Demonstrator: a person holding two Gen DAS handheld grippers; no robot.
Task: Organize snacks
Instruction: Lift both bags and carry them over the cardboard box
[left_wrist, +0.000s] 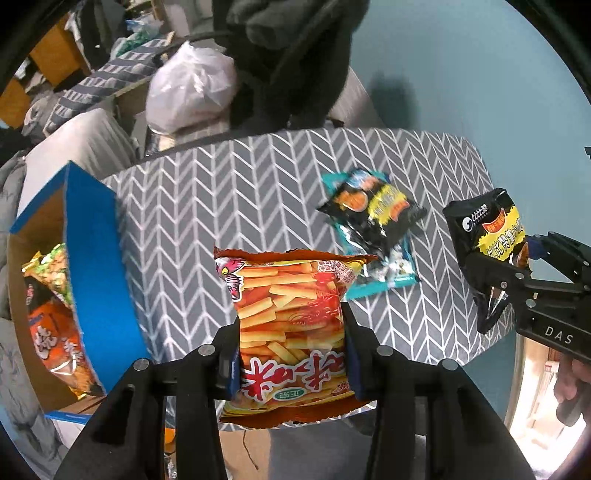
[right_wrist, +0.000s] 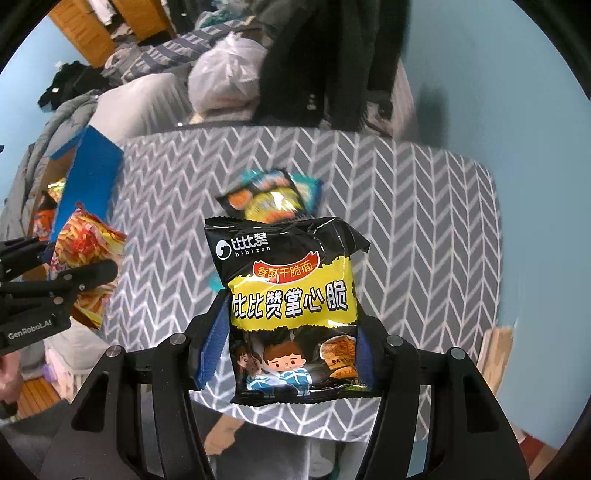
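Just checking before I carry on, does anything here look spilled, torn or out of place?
Nothing spilled or torn. Two packets lie stacked crookedly on the table, outside the box.

There are two grippers, one blue box (left_wrist: 99, 258), one table (left_wrist: 221, 192) and two black snack bags (left_wrist: 373, 206) (right_wrist: 291, 310).

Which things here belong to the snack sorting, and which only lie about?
Job: orange fries packet in left gripper; black noodle packet in right gripper; two packets on table; blue box.
Lying about: white plastic bag; dark clothes.
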